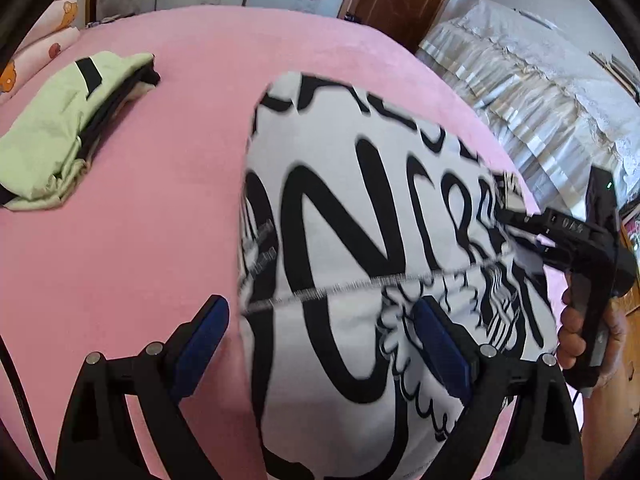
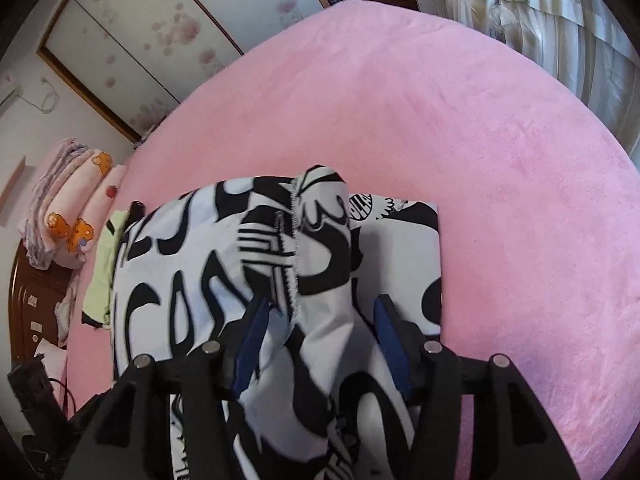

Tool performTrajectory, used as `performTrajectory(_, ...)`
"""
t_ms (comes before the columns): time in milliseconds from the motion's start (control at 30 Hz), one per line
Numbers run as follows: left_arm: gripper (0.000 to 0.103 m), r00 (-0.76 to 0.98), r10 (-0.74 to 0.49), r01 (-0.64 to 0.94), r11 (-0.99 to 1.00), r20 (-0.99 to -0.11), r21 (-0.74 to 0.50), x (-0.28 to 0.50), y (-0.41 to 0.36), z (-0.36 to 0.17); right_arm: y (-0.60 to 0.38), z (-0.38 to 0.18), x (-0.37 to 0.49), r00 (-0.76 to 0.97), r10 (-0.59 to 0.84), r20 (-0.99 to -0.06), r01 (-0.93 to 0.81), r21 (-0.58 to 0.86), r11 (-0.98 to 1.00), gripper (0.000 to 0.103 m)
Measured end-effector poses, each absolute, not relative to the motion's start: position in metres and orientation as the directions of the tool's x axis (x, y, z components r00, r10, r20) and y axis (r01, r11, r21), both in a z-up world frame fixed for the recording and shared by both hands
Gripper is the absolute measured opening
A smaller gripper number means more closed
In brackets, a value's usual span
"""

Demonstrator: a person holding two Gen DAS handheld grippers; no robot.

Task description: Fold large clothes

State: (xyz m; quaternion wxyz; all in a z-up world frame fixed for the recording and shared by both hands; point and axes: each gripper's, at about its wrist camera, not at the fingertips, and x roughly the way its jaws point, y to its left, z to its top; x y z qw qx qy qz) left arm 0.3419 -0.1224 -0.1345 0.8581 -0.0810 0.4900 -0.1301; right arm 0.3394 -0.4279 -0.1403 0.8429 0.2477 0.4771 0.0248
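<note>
— The white garment with bold black lettering [image 1: 360,240] lies on the pink plush bed cover [image 1: 160,200], one fold draped over itself. The right gripper [image 2: 316,328] has its blue pads either side of a raised fold, parted, not pinching.

— And the left gripper [image 1: 320,344]?

— Jaws wide, straddling the garment's near edge, holding nothing. I'd lay that fold down flat and line up the edges before withdrawing.

— Anything unclear?

— What kind of garment it is, and its near end is cut off. The print is smeared. A folded pale green garment [image 1: 60,128] sits well apart; I can't see what lies under it.
</note>
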Motion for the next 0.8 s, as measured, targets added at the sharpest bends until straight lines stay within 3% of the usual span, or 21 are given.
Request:
performTrajectory(67, 0.093, 0.510, -0.279, 0.122, 0.960, -0.813, -0.252, 0.355, -0.117, -0.126, -0.441, -0.144, 0.345, 0.546, 0.300, -0.782, 0.209, 0.474, 0.856, 0.054)
performTrajectory(100, 0.093, 0.518, -0.272, 0.110, 0.961, -0.811, -0.252, 0.363, -0.115, -0.124, -0.443, -0.148, 0.348, 0.548, 0.308, -0.778, 0.215, 0.486, 0.847, 0.047)
performTrajectory(133, 0.092, 0.521, -0.262, 0.095, 0.964, -0.812, -0.250, 0.374, -0.113, -0.123, -0.444, -0.149, 0.350, 0.552, 0.311, -0.774, 0.210, 0.489, 0.846, 0.015)
performTrajectory(167, 0.089, 0.517, -0.246, 0.078, 0.967, -0.820, -0.241, 0.382, -0.112, -0.124, -0.444, -0.148, 0.354, 0.547, 0.317, -0.775, 0.203, 0.490, 0.848, 0.009)
performTrajectory(233, 0.075, 0.479, -0.259, 0.058, 0.963, -0.839, -0.264, 0.401, -0.112, -0.127, -0.439, -0.136, 0.354, 0.559, 0.240, -0.794, 0.203, 0.411, 0.888, 0.005)
performTrajectory(300, 0.070, 0.454, -0.305, 0.056, 0.947, -0.837, -0.315, 0.412, -0.115, -0.125, -0.436, -0.118, 0.351, 0.589, 0.174, -0.790, 0.196, 0.348, 0.917, 0.005)
performTrajectory(533, 0.068, 0.486, -0.254, 0.129, 0.967, -0.836, -0.219, 0.410, -0.157, -0.126, -0.447, -0.103, 0.369, 0.586, 0.061, -0.808, 0.196, 0.215, 0.957, 0.005)
performTrajectory(800, 0.071, 0.529, -0.168, 0.132, 0.985, -0.832, -0.115, 0.406, -0.170, -0.140, -0.452, -0.147, 0.382, 0.491, 0.069, -0.868, 0.204, 0.192, 0.960, 0.007)
